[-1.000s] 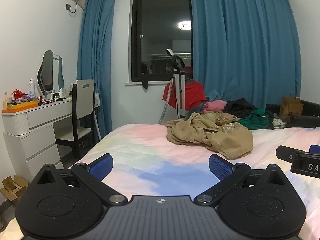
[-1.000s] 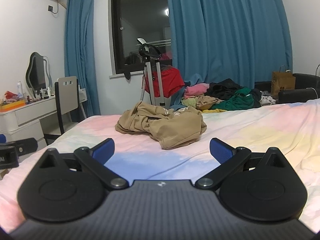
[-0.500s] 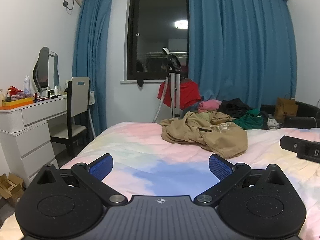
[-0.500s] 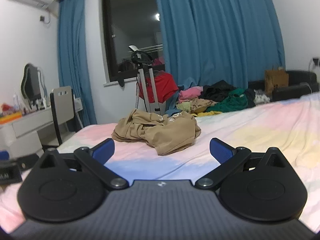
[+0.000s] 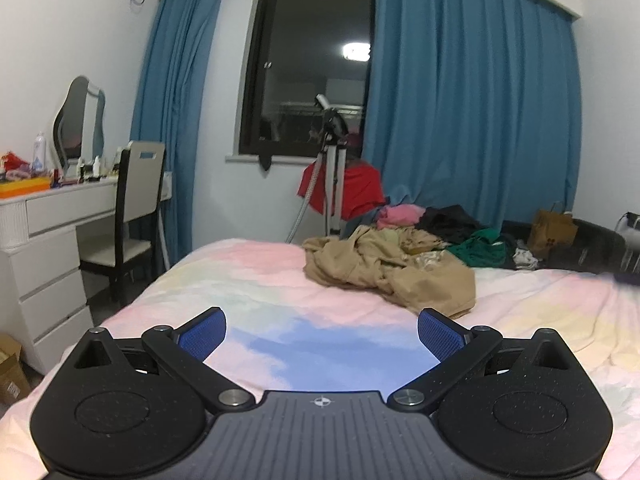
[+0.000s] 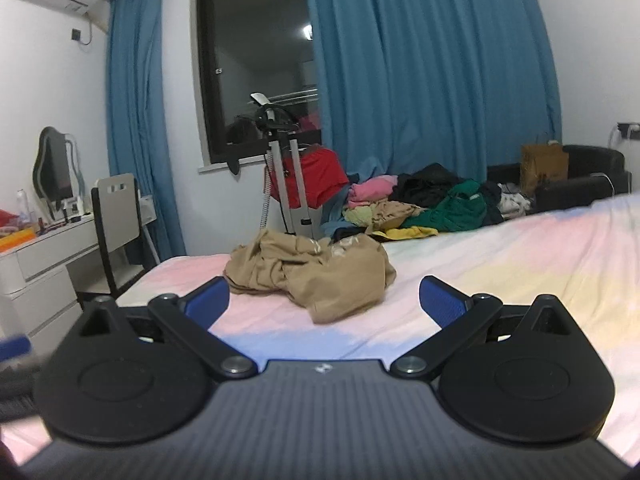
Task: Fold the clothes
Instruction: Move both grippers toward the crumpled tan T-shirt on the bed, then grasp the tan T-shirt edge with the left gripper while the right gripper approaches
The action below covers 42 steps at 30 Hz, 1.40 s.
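Fingers of the left gripper point(image 5: 322, 332) are spread wide and hold nothing; the right gripper point(image 6: 325, 300) is likewise wide and empty. Ahead of both, a crumpled tan garment point(image 5: 390, 272) lies bunched on the pastel bedsheet point(image 5: 240, 280), untouched. Two separate edges should be sought and pinched, one per side, so the cloth can be spread flat first.

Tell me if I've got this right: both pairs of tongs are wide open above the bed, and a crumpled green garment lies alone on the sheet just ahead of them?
Nearly. The garment lying alone ahead is tan, not green; both wrist views show it. The green clothing sits in the pile at the bed's far edge. The rest holds: the left tongs and right tongs are open above the bed.
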Motion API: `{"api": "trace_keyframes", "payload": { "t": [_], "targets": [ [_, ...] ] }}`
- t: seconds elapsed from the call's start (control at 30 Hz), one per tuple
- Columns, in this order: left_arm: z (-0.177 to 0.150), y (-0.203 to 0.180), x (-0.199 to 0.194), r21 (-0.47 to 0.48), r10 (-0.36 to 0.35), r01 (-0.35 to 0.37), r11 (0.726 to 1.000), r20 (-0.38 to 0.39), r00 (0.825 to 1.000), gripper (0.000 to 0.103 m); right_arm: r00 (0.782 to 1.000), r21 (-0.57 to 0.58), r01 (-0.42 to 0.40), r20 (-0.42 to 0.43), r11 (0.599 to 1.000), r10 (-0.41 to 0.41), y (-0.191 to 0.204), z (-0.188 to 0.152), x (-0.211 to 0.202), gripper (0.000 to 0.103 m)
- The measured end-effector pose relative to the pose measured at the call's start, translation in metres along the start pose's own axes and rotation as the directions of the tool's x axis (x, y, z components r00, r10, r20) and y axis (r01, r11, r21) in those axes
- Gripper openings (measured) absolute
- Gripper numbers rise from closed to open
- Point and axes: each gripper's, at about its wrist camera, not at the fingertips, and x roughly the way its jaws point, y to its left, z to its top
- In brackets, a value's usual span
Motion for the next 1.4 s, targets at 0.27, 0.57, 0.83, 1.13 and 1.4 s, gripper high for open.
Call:
{"api": "trace_keyframes", "payload": {
  "t": [0.27,0.57,0.83,1.13,1.4],
  "targets": [
    [-0.012,-0.008,0.078,0.064,0.009,0.001,0.998,-0.147,0.989,0.103,0.999,0.133,-0.038,0.025,0.99,0.035,-0.04,0.033,-0.004,0.103],
    [0.0,-0.021,0.236,0.057,0.032,-0.019,0.998,-0.224,0.974,0.103,0.996,0.218,-0.036,-0.071,0.975,0.052,-0.058,-0.025,0.038,0.103],
    [0.032,-0.036,0.387,-0.178,-0.048,0.008,0.984,-0.221,0.974,0.102,0.998,0.142,-0.018,-0.062,0.99,0.027,-0.066,-0.048,0.09,0.103],
    [0.033,-0.037,0.47,-0.309,-0.057,-0.039,0.95,-0.294,0.954,0.034,0.989,0.244,-0.013,-0.142,0.97,0.049,-0.09,-0.076,0.128,0.103],
    [0.065,-0.03,0.354,-0.246,-0.141,0.095,0.965,-0.177,0.974,0.006,0.994,0.242,0.109,-0.018,0.964,-0.108,-0.098,-0.067,0.102,0.103]
  ]
}}
